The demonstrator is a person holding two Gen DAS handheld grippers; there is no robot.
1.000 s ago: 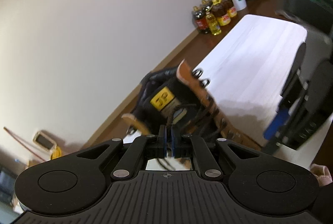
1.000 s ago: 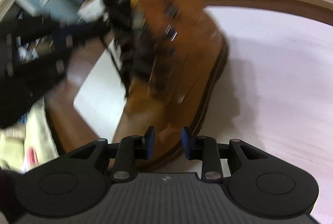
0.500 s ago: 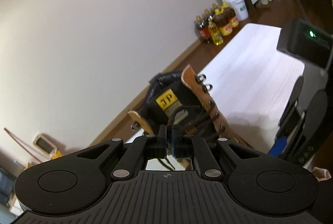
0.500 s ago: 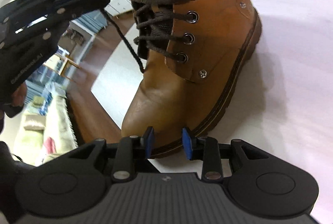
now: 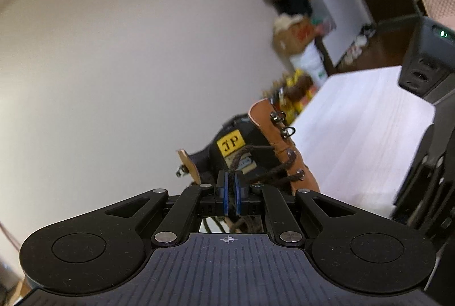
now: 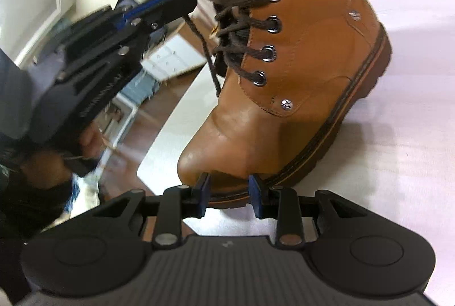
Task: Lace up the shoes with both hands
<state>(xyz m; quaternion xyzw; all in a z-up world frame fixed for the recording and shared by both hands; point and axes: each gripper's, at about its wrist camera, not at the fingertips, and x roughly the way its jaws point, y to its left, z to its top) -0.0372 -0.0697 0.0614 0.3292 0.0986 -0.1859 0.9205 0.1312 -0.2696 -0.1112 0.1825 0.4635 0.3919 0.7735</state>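
A tan lace-up boot stands on the white table, its toe toward my right gripper. That gripper's jaws are closing, with the tip of the toe seen in the gap between them; the pads do not press on it. My left gripper hovers beside the boot's black tongue, shut on the dark brown lace, whose loose end hangs below it. In the left wrist view the left gripper pinches the lace just in front of the tongue's yellow label.
The table edge runs close to the boot's toe, with wooden floor below. A hand holds the left gripper. Blurred bottles, a white bucket and a cardboard box stand by the far wall.
The left gripper has sunk with the lace and now sits close beside the boot's tongue. The right gripper has come nearer the boot, whose toe now fills the gap between its fingertips.
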